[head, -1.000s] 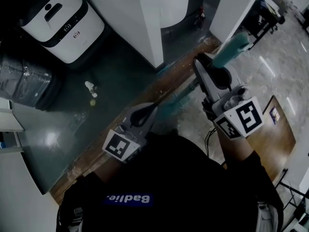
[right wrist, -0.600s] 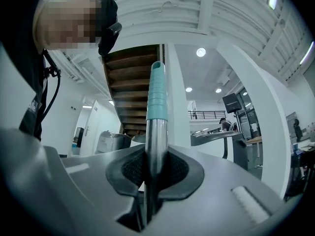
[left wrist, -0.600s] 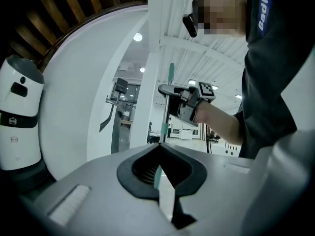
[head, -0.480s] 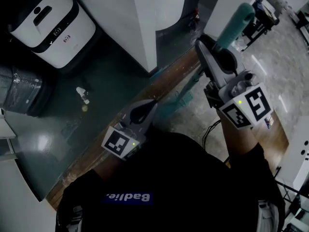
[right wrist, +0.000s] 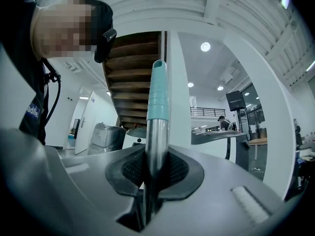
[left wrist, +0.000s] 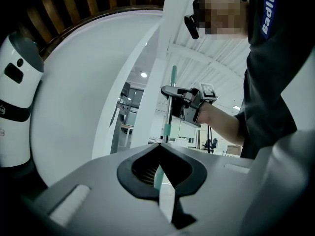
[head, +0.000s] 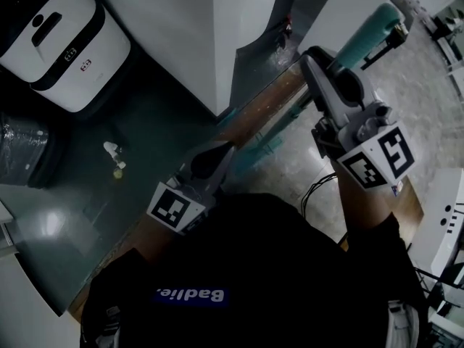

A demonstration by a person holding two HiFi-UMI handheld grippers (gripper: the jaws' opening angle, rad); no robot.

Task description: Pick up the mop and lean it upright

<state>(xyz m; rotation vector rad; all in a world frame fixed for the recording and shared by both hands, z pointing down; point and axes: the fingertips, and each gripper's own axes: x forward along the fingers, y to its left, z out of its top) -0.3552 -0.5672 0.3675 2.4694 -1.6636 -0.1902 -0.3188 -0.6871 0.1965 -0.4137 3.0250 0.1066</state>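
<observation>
Pinching the mop (right wrist: 158, 102) in two places, I hold its pole close to upright in front of me; my right gripper (right wrist: 156, 168) has its fingers (right wrist: 129, 172) clamped on the bare metal just below the teal grip, which sticks up above them; my left gripper (left wrist: 158, 168) sits lower on the same pole, its fingers (left wrist: 135, 167) drawn in on a teal stretch of it, and from there the shaft rises straight to the right gripper above; the mop's lower end I cannot make out, since it blurs behind the left gripper in the head view; beneath runs a brown wooden strip (head: 254, 118) between dark green floor (head: 159, 114) and pale stone floor (head: 304, 172); a white pillar (head: 210, 35) stands just beyond, and a white machine (head: 65, 42) with a dark band sits well off to the left near a dark wrapped bundle (head: 22, 154).
</observation>
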